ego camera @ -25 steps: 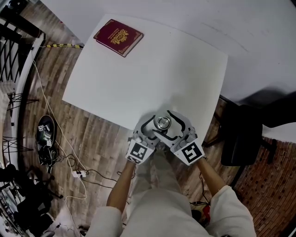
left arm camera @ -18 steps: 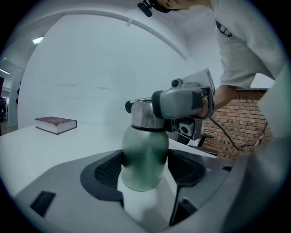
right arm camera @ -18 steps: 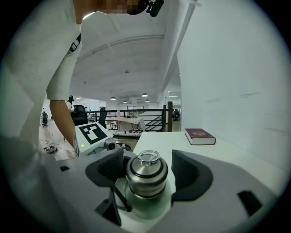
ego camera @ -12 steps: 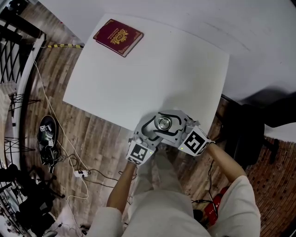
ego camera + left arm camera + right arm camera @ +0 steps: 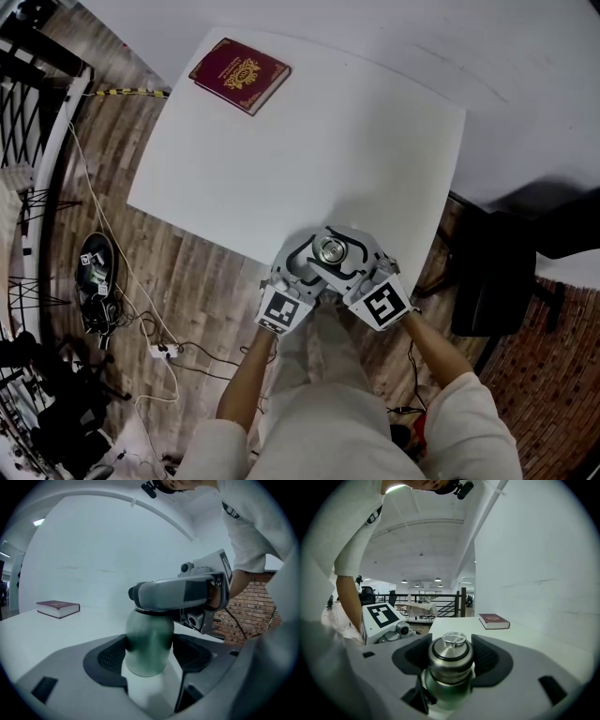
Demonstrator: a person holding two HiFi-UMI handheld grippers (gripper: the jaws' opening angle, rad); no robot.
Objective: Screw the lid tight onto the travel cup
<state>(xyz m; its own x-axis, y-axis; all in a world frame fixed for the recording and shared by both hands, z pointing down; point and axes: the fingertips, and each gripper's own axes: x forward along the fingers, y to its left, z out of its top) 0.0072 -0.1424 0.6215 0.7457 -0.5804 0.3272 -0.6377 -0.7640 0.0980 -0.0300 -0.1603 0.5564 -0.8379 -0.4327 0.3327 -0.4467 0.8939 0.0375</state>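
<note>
The travel cup (image 5: 149, 641) stands upright between the two grippers, at the table (image 5: 281, 141) edge nearest the person. Its green body is clamped between the pads of the left gripper (image 5: 149, 654), which press on both of its sides low down. The steel lid (image 5: 451, 652), with a small wire ring on its crown, sits on top, directly above that hold and between the jaws of the right gripper (image 5: 451, 662). Those jaws are closing in on the lid. Their pads lie just beside its flanks, and no firm squeeze shows yet.

The cup looks rigid, smooth and fairly slippery, probably metal with some weight, so it should not give under pressure but may spin in a loose hold. The body wants a firm hold where the left pads already sit. The lid is best taken squarely on its round side wall, below the ring.

In the left gripper view the right gripper's jaw covers the lid entirely. The seam under the lid is partly shadowed, so how far the thread has run down cannot be read. Well beyond both sets of jaws, a red book (image 5: 240, 75) lies at the table's far corner.
</note>
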